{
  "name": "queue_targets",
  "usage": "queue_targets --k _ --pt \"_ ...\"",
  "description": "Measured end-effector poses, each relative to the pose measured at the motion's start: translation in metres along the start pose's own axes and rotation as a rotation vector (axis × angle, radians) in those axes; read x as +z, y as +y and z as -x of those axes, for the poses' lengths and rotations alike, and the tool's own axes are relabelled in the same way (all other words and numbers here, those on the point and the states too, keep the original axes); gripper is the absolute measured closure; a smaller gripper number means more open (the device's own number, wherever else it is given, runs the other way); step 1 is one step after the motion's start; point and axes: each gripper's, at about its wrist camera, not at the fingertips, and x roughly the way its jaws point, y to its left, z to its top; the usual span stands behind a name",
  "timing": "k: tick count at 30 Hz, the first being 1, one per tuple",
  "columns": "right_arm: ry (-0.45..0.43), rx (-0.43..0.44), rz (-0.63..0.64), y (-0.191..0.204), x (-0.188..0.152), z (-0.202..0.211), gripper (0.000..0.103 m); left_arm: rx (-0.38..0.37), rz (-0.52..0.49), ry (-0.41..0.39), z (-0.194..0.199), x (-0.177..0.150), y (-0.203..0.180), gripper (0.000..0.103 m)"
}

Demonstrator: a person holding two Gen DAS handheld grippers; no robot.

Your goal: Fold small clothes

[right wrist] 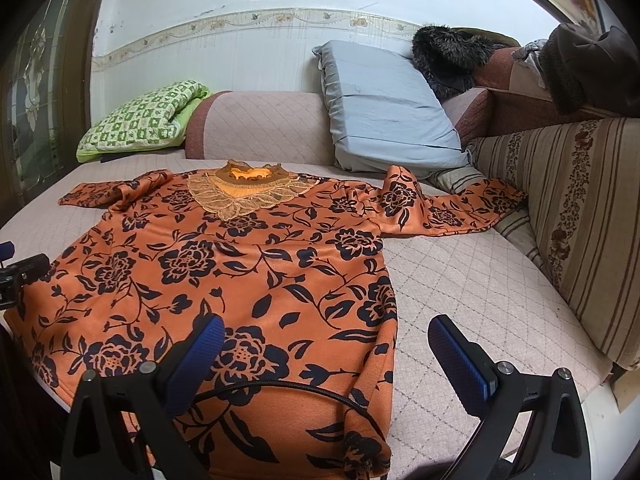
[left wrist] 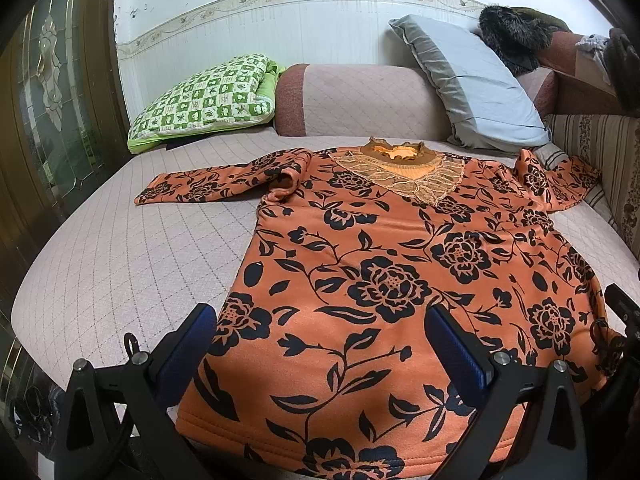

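Note:
An orange top with black flowers (left wrist: 380, 280) lies spread flat, front up, on a quilted pink sofa seat (left wrist: 120, 248), its lace collar (left wrist: 404, 168) at the far end and both sleeves stretched out to the sides. My left gripper (left wrist: 320, 344) is open and empty, over the hem's left corner. My right gripper (right wrist: 326, 356) is open and empty over the hem's right corner of the same top (right wrist: 240, 264). A black cable (right wrist: 304, 390) lies across the hem there. The right sleeve (right wrist: 452, 208) reaches the striped cushion.
A green checked pillow (left wrist: 208, 96) and a grey-blue pillow (left wrist: 472, 80) lean on the sofa back. A striped cushion (right wrist: 580, 208) borders the seat's right side (right wrist: 460, 288). Dark fur clothing (right wrist: 448, 56) lies on the backrest. A wooden door with glass (left wrist: 52, 92) stands at the left.

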Motion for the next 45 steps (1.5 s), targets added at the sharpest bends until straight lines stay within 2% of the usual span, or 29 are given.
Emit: queue_targets --k 7,9,13,15,18,21,24,26,28,31,32,33,35,37,38,40,42,45 --pt "0.002 0.005 -0.001 0.0 0.0 -0.001 0.0 0.016 -0.02 -0.002 -0.003 0.0 -0.002 0.0" --pt "-0.003 0.008 -0.004 0.0 0.0 0.0 0.0 -0.006 0.005 0.002 -0.004 -0.001 -0.002 0.0" --pt "-0.003 0.02 -0.025 -0.004 0.003 -0.001 0.0 0.021 -0.027 -0.007 -0.003 0.0 -0.001 0.0" --pt "0.017 0.059 -0.092 -0.016 0.009 -0.001 0.0 0.026 -0.032 -0.009 -0.002 0.001 0.001 0.0" --pt "0.041 0.183 -0.279 -0.056 0.025 -0.01 0.0 0.011 -0.006 -0.011 -0.003 0.009 0.005 0.0" --pt "0.071 0.205 -0.418 -0.105 0.045 -0.036 0.0 -0.012 0.016 -0.009 -0.01 0.026 0.005 0.0" --pt "0.106 0.168 -0.547 -0.163 0.067 -0.079 0.0 -0.05 0.053 -0.002 -0.03 0.046 0.002 0.0" --pt "0.128 0.137 -0.65 -0.207 0.078 -0.115 0.001 -0.05 0.057 0.001 -0.049 0.052 -0.001 0.0" --pt "0.164 0.118 -0.75 -0.245 0.086 -0.15 0.007 -0.04 0.053 0.016 -0.07 0.051 -0.004 0.0" --pt "0.21 0.04 -0.825 -0.293 0.098 -0.2 0.023 -0.05 0.09 0.085 -0.1 0.044 -0.006 0.0" --pt "0.224 0.008 -0.836 -0.306 0.102 -0.215 0.034 -0.069 0.101 0.11 -0.108 0.043 -0.008 0.0" --pt "0.24 -0.036 -0.851 -0.321 0.108 -0.233 0.04 -0.069 0.096 0.11 -0.112 0.042 -0.011 0.0" --pt "0.239 -0.078 -0.861 -0.343 0.116 -0.255 0.04 -0.047 0.071 0.099 -0.116 0.042 -0.02 0.0" --pt "0.234 -0.128 -0.858 -0.36 0.128 -0.278 0.04 -0.06 0.065 0.114 -0.121 0.04 -0.025 0.0" --pt "0.23 -0.142 -0.85 -0.366 0.132 -0.288 0.04 -0.064 0.059 0.181 -0.126 0.034 -0.028 0.0" --pt "0.238 -0.171 -0.837 -0.376 0.138 -0.31 0.04 -0.065 0.051 0.243 -0.133 0.028 -0.032 0.0" --pt "0.252 -0.191 -0.832 -0.381 0.139 -0.325 0.04 -0.069 0.053 0.265 -0.139 0.027 -0.032 0.0" --pt "0.273 -0.227 -0.828 -0.388 0.136 -0.343 0.042 -0.08 0.065 0.251 -0.141 0.03 -0.032 0.0"
